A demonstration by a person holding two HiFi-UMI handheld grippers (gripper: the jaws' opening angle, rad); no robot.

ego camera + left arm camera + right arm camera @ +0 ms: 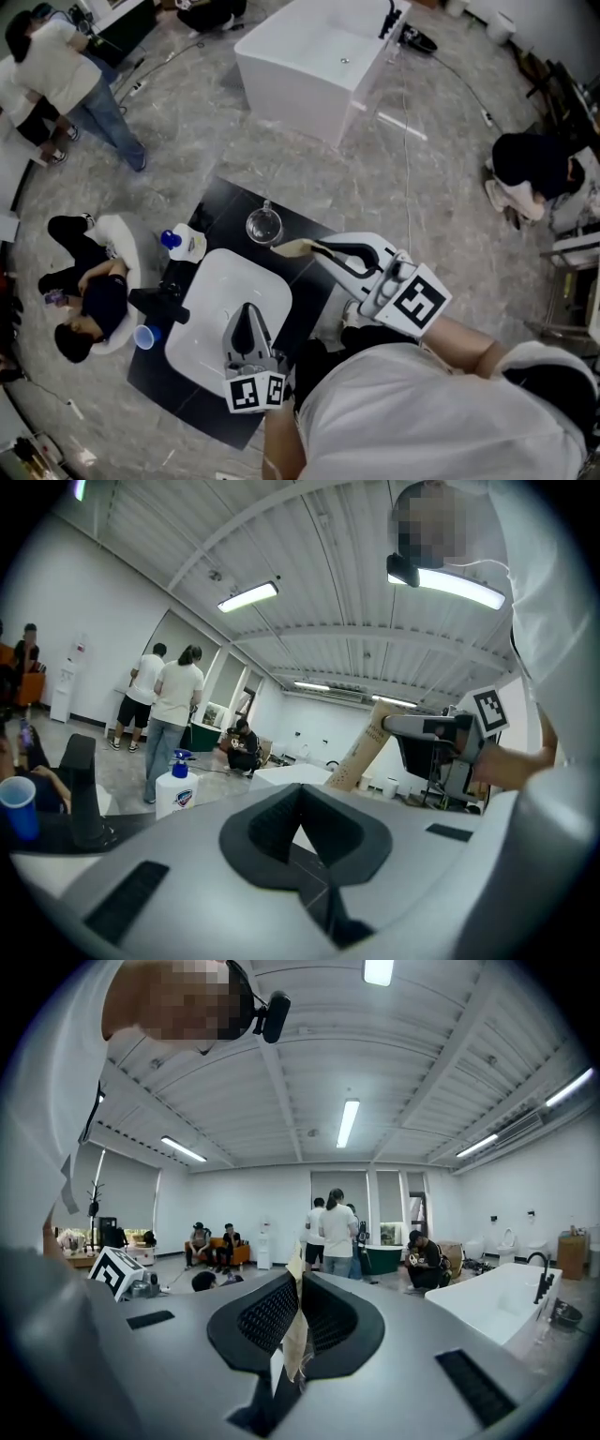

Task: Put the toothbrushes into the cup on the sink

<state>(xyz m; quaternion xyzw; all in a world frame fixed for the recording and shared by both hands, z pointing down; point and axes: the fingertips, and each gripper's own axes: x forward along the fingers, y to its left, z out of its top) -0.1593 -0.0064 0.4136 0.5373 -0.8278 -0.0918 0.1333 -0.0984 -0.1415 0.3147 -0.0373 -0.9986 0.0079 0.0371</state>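
A clear glass cup point(264, 225) stands on the black counter point(314, 291) behind the white sink basin point(211, 323). My right gripper point(320, 250) hovers just right of the cup, shut on a toothbrush in a tan paper pack point(293, 248) whose tip points toward the cup. In the right gripper view the jaws point(298, 1314) pinch that thin tan pack point(293, 1340). The left gripper point(248, 317) hangs over the basin, shut and holding nothing point(300, 829). From the left gripper view the tan pack point(361, 752) shows slanting in the right gripper.
A soap bottle with a blue pump point(187, 244), a black faucet point(159, 305) and a blue cup point(143, 336) sit at the sink's left. A white bathtub point(319, 61) stands beyond. People are around: one seated point(89, 300), one standing point(75, 84), one crouching point(534, 169).
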